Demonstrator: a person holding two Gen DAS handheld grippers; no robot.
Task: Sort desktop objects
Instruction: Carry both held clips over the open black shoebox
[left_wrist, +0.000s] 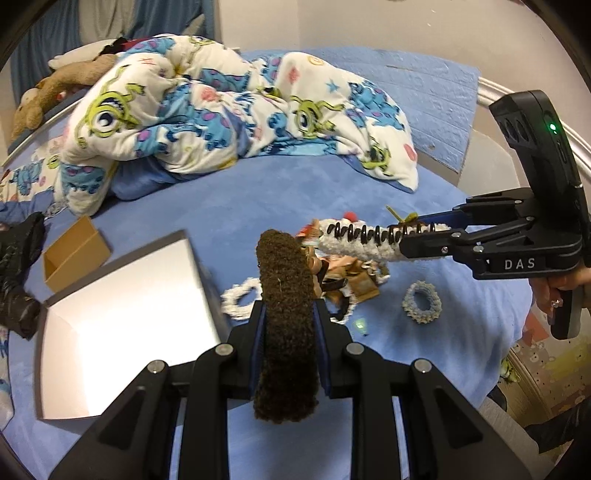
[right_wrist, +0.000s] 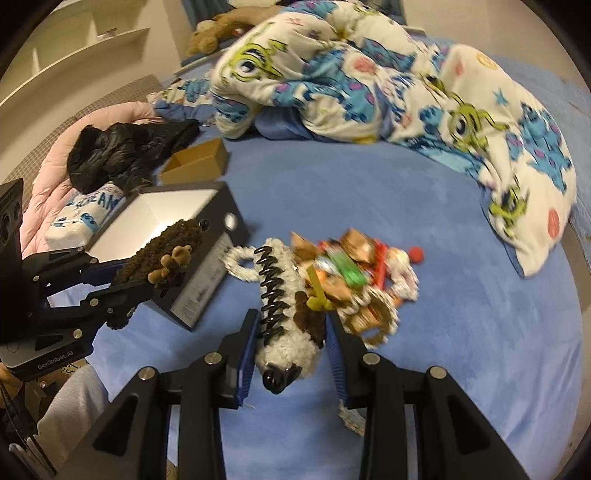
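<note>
My left gripper (left_wrist: 288, 310) is shut on a brown fuzzy hair piece (left_wrist: 284, 354), held upright beside the open white-lined box (left_wrist: 125, 306). In the right wrist view this left gripper (right_wrist: 125, 282) carries the brown piece (right_wrist: 162, 247), which has a small bear on it, at the near edge of the dark-sided box (right_wrist: 207, 269). My right gripper (right_wrist: 291, 317) is shut on a white fuzzy hair piece (right_wrist: 291, 350) with a black coil tie (right_wrist: 271, 291) around it. It hangs above a heap of small accessories (right_wrist: 354, 273). The left wrist view shows the right gripper (left_wrist: 413, 236) holding it (left_wrist: 358, 243).
All of this lies on a blue bed sheet (left_wrist: 229, 192). A brown cardboard box (left_wrist: 74, 254), a black bag (right_wrist: 122, 147) and a rumpled cartoon blanket (left_wrist: 221, 103) lie behind. A white scrunchie (left_wrist: 240, 299) and a grey scrunchie (left_wrist: 422, 302) lie loose near the heap.
</note>
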